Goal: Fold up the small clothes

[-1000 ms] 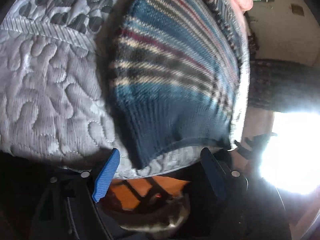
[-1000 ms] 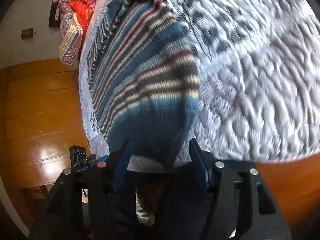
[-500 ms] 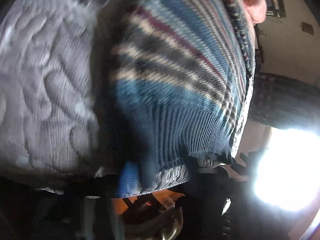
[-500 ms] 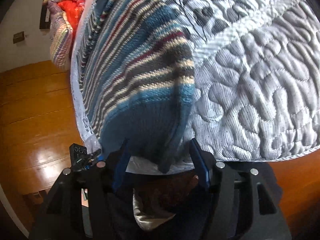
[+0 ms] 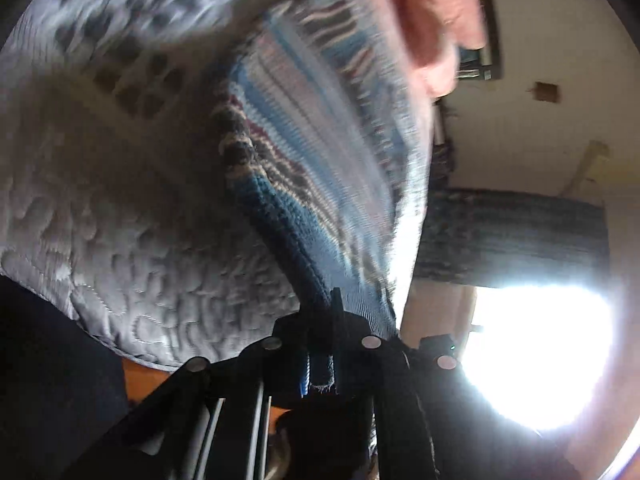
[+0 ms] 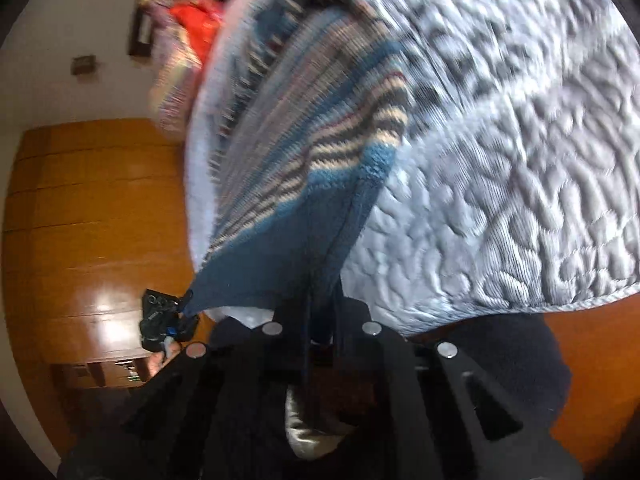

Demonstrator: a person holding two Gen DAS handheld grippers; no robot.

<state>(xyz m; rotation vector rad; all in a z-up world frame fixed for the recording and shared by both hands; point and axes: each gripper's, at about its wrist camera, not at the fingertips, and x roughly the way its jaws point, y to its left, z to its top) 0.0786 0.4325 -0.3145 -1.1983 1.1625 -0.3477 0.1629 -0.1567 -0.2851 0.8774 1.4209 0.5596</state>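
Sweater [image 5: 304, 184] hem is pinched in both your closed jaws, left gripper [image 5: 326, 320] and right gripper [image 6: 320, 312], its body trailing ahead over the quilted bed [image 6: 500, 200]. Thin bites may slip under tension; uneven lifting would skew your fold.

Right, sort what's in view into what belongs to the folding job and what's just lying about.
Belongs to the job:
blue striped knitted sweater
left gripper, shut on its hem
right gripper, shut on its hem
grey quilted bedspread under it

Just lying about:
orange and pink pillows
dark woven rug
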